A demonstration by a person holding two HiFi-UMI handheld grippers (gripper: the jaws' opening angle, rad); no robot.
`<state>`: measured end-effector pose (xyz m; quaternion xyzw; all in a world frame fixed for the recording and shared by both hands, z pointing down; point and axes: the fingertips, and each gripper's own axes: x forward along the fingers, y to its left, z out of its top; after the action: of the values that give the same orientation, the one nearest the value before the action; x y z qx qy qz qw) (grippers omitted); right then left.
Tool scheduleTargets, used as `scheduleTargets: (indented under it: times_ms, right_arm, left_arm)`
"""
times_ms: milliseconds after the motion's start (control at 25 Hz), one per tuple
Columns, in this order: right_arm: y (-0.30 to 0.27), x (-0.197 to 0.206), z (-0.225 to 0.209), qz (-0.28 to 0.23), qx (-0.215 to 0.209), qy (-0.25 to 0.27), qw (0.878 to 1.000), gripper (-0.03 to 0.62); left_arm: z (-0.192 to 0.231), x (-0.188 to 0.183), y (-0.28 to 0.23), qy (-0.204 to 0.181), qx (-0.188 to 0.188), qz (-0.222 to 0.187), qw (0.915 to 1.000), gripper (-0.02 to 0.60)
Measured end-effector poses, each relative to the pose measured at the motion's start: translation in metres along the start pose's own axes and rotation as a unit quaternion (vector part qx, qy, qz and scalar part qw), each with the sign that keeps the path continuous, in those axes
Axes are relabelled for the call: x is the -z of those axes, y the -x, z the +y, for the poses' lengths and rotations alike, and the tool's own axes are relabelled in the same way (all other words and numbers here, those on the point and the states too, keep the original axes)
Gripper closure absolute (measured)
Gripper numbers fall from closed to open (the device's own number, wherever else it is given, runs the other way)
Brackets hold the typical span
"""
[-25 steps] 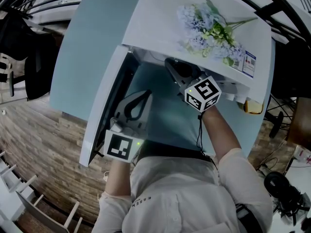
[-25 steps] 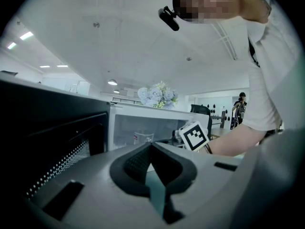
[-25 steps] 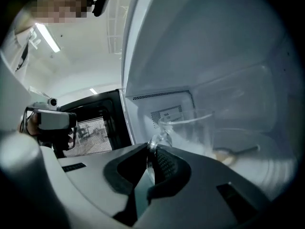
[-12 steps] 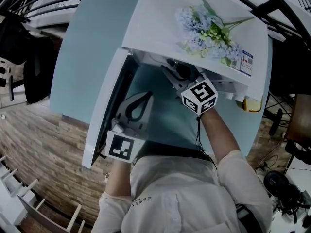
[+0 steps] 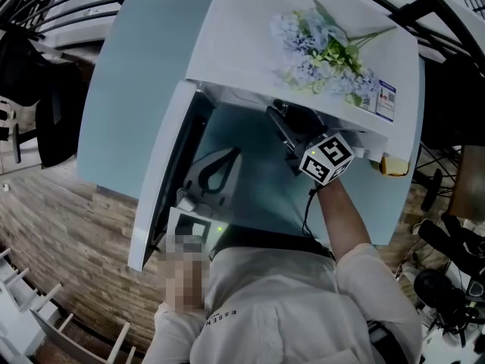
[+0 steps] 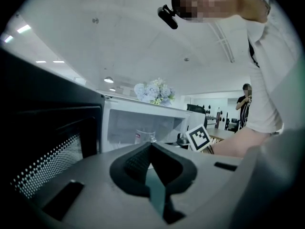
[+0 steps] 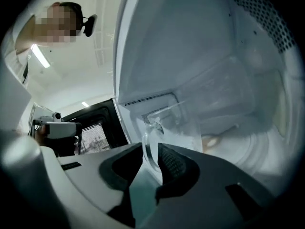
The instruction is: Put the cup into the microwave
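R tool [image 7: 151,152] pinches cup [image 7: 188,123] handle inside microwave [image 7: 205,37], L tool [image 6: 151,147] pressed together; best set cup flat before release.

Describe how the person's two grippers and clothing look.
The left gripper and right gripper are grey, their tongs lined with black ribbed pads. Each carries a cube with black-and-white square markers. A thin black cable trails from the right one. The person wears a pale short-sleeved shirt.
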<state>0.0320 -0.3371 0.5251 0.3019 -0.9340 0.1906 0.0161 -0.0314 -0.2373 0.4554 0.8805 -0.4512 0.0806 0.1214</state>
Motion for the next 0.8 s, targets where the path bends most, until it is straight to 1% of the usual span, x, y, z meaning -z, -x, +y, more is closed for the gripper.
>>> scheduleTargets:
  times_ms: [120,280,480,680,800]
  right_arm:
    - [0.002,-0.001,-0.001,0.007,0.010,0.024,1.000,0.493]
    - [0.010,-0.001,-0.003,0.006,0.022,0.022,0.999,0.493]
    - [0.025,-0.001,-0.003,0.010,0.035,0.034,0.999,0.491]
    - [0.045,-0.011,0.001,0.012,0.066,0.042,0.997,0.493]
    - [0.061,-0.027,0.009,-0.002,0.087,0.046,0.995,0.493]
  left_arm:
    - [0.001,0.004,-0.004,0.005,0.002,0.003,1.0000,0.581]
    - [-0.001,0.003,-0.010,0.007,0.008,-0.001,0.9999,0.581]
    - [-0.009,-0.002,-0.016,0.001,0.020,0.000,0.9998,0.581]
    - [-0.020,-0.014,-0.019,-0.010,0.036,-0.007,0.9993,0.581]
    - [-0.028,-0.025,-0.017,-0.018,0.048,-0.014,0.9986,0.581]
